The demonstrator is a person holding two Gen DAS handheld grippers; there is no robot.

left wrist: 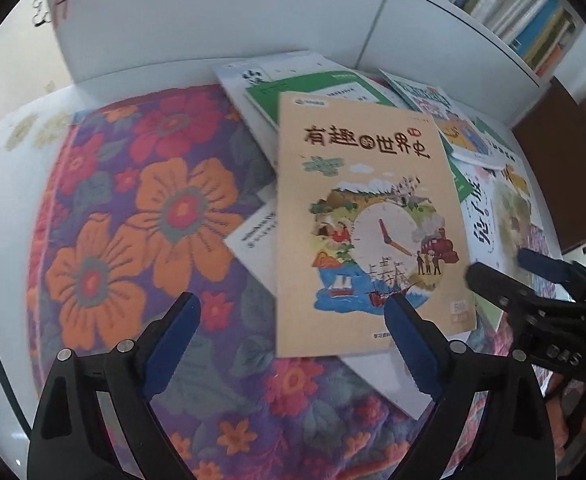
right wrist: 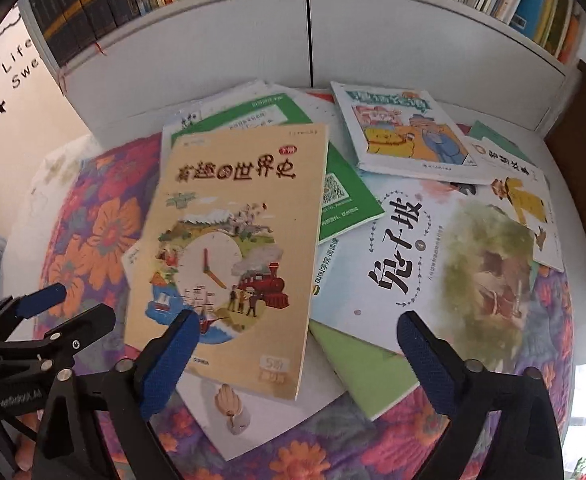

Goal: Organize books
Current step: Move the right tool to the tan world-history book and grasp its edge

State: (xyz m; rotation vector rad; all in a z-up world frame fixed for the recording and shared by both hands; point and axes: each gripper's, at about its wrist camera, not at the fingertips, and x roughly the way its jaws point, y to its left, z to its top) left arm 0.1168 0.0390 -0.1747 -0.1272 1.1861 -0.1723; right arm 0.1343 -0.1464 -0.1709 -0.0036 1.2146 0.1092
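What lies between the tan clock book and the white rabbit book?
In the right wrist view, a green-bordered book fills the gap between the tan clock book and the white rabbit book, partly under the tan one.

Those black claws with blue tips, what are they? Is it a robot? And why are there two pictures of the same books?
No robot here: a person holds a grabbing tool in each hand. Each tool has a camera looking along its jaws, so you get two pictures. One looks from the left gripper, the other from the right gripper. Both have their jaws open and hold nothing. Books lie scattered on a flowery cloth: a tan book with a clock picture on top, a green book under it, and a white rabbit book beside them. Behind stands a white bookshelf full of books.
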